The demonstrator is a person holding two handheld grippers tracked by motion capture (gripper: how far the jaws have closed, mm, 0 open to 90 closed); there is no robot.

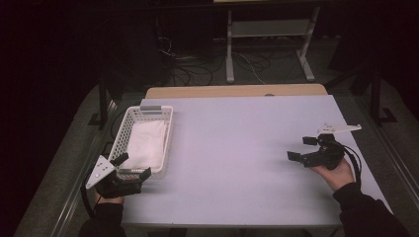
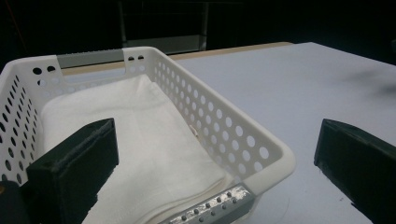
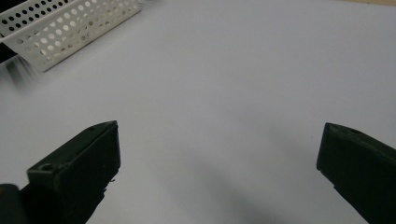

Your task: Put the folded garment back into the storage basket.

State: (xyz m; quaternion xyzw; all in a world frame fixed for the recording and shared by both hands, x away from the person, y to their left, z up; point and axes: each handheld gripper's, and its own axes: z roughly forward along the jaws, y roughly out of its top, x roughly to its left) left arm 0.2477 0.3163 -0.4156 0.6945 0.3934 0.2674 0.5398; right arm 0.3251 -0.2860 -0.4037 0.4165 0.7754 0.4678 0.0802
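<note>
A white perforated basket (image 1: 120,134) stands at the left of the table, and a folded white cloth (image 1: 146,143) lies flat inside it. My left gripper (image 1: 134,165) is at the basket's near end, open, with its jaws straddling the near right corner. In the left gripper view the basket wall (image 2: 224,126) and the cloth (image 2: 140,130) lie just ahead of my left gripper (image 2: 217,140). My right gripper (image 1: 300,148) is held open over the bare right side of the table, pointing left. The right gripper view has that gripper (image 3: 219,140) with nothing between its jaws and the basket (image 3: 60,28) far off.
The pale table top (image 1: 237,148) has a wooden strip (image 1: 237,91) along its far edge. Beyond it, a metal stand's legs (image 1: 230,59) and loose cables (image 1: 192,69) are on the dark floor. A metal rail (image 1: 74,197) runs beside the table's left edge.
</note>
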